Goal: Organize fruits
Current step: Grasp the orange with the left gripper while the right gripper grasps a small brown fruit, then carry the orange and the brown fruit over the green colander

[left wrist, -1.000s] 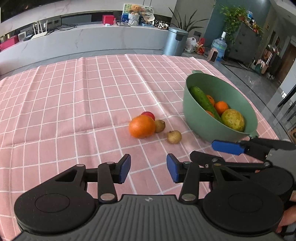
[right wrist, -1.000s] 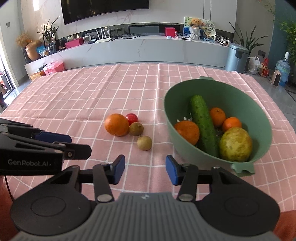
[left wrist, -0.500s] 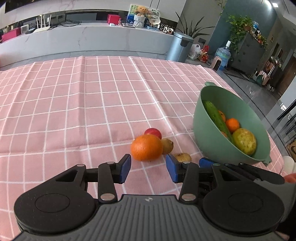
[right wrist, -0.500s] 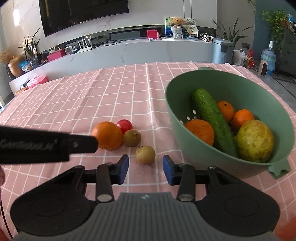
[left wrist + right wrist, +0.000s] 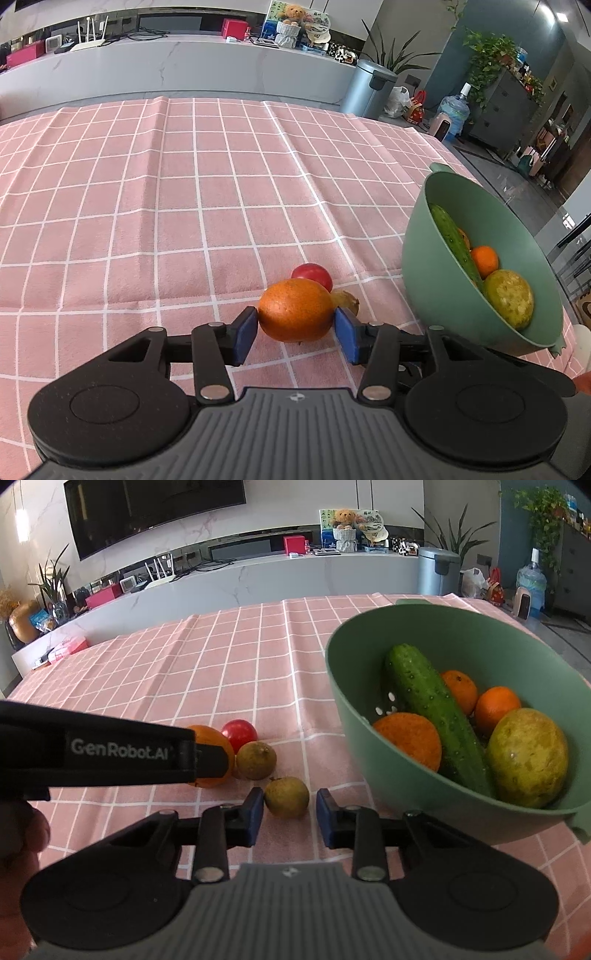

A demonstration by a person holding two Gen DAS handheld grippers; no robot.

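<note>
A large orange (image 5: 295,309) lies on the pink checked tablecloth (image 5: 184,206) between the open pads of my left gripper (image 5: 295,334); the pads sit close beside it, contact unclear. A red tomato (image 5: 312,275) and a brown fruit (image 5: 347,302) lie just behind it. In the right wrist view a small brown fruit (image 5: 286,796) lies between the open pads of my right gripper (image 5: 290,818), with small gaps either side. The left gripper's body (image 5: 110,755) crosses that view and hides part of the orange (image 5: 214,753). The second brown fruit (image 5: 256,760) and the tomato (image 5: 239,734) lie beyond.
A green colander bowl (image 5: 369,716) stands on the right, holding a cucumber (image 5: 432,709), several oranges and a yellow-green fruit (image 5: 528,757). It also shows in the left wrist view (image 5: 436,291). A counter and a bin stand beyond the table's far edge.
Both grippers moved forward and down toward the fruits. The left one now brackets the large orange, the right one brackets the small brown fruit. Both stay open.
</note>
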